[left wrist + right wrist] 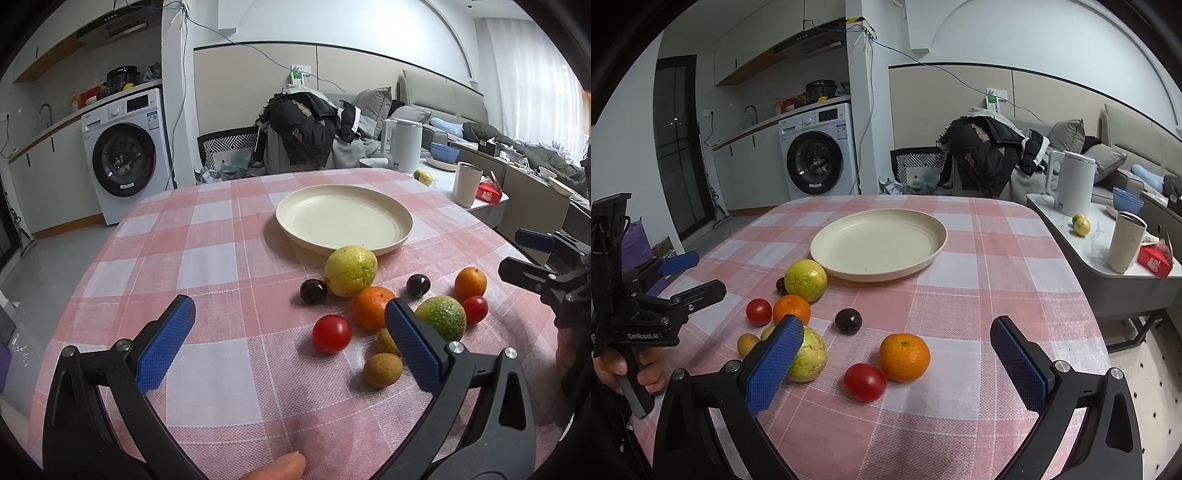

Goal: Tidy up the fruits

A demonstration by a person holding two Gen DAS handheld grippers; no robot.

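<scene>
While both grippers hover spread wide over the pink checked tablecloth (960, 236), nothing's been grabbed and the cream plate (879, 243) sits bare.

So the left gripper (291, 328) has its blue pads gaping with just cloth between them, and the right gripper (897, 347) is equally wide apart, holding nothing. All the fruit sits loose on the cloth just in front of the plate: a yellow-green guava (806, 279) nearly touching the plate rim, a dark cherry (781, 286) tucked beside it, an orange (792, 308) next to a cherry tomato (759, 312), another dark cherry (848, 321) out in the middle, a second guava (810, 356) partly hidden behind the right gripper's left pad, two small tan fruits (382, 369), plus a second orange (904, 356) touching a second tomato (864, 382) nearest the right camera.
</scene>
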